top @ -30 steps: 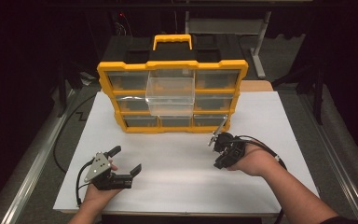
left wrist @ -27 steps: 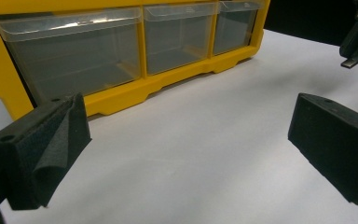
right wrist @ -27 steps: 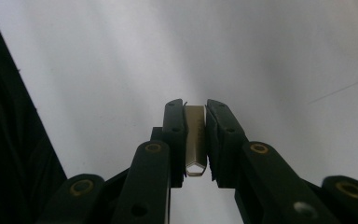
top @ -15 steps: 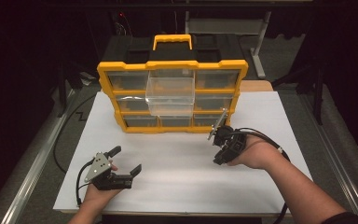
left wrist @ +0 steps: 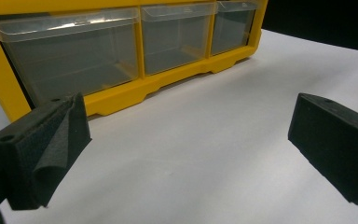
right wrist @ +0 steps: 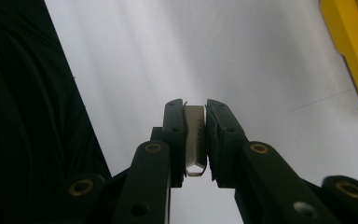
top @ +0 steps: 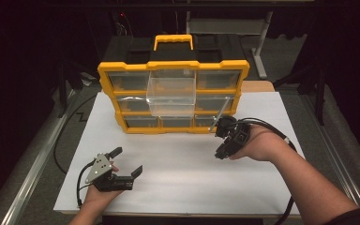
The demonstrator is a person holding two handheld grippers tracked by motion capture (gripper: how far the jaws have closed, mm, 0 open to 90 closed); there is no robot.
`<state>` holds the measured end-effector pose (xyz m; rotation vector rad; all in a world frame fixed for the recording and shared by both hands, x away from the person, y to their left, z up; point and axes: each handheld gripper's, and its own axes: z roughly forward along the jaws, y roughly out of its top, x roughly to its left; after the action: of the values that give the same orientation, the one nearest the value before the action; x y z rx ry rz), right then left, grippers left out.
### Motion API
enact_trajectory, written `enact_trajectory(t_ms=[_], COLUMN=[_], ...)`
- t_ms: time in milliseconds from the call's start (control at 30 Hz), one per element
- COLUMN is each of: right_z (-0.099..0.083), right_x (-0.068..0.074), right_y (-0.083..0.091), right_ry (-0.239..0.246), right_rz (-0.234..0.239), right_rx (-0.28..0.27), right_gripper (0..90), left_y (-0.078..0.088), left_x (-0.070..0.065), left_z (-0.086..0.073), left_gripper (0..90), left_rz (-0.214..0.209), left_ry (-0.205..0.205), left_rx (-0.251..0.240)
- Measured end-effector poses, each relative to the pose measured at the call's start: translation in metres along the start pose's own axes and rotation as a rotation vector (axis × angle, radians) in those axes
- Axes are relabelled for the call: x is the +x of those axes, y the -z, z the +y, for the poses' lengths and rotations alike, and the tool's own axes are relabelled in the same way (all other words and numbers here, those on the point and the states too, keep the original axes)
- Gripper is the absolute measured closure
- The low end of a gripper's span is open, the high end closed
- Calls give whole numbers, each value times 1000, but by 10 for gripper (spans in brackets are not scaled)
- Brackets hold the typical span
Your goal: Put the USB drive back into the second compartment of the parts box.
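The right gripper (top: 218,140) has its jaws clenched on a slim metal bar (top: 221,115), apparently a hex key, though its exact type cannot be confirmed. In the right gripper view the bar (right wrist: 195,142) sits squarely between the two jaws, both pads pressing its flat sides, and its angled end shows at the base of the jaws. In the high view the rest of the bar rises out beyond the jaw tips, tilted, and its far end lies in front of the lower right of the yellow organiser (top: 107,75); whether it touches the organiser cannot be told. The right hand (top: 258,143) carries this gripper above the white desk (top: 178,159).

The left gripper (top: 126,161) has its jaws released and spread wide, with nothing between them. In the left gripper view bare desk (left wrist: 205,154) lies between the two jaws, and the organiser's bottom row of clear drawers (left wrist: 175,39) stands ahead of the jaws, near but apart from them. The left hand (top: 98,192) rests low at the near edge of the desk.

One clear drawer (top: 171,96) is pulled out of the organiser's middle column. It lies well ahead of the left jaws and to the side of the bar's far end.
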<state>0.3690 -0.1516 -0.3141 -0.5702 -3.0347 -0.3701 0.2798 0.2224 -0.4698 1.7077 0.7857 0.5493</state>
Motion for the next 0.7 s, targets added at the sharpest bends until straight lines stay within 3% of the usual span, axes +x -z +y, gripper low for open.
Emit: enact_trajectory(t_ms=[700], right_z=[19], right_x=[3], right_y=[56], right_ry=[28], right_rz=[-24], right_rx=[-16], right_gripper=[802], left_y=[-1], left_x=[-1], left_z=[0], left_gripper=[4], left_rz=[-3], left_ry=[2], left_rx=[-3])
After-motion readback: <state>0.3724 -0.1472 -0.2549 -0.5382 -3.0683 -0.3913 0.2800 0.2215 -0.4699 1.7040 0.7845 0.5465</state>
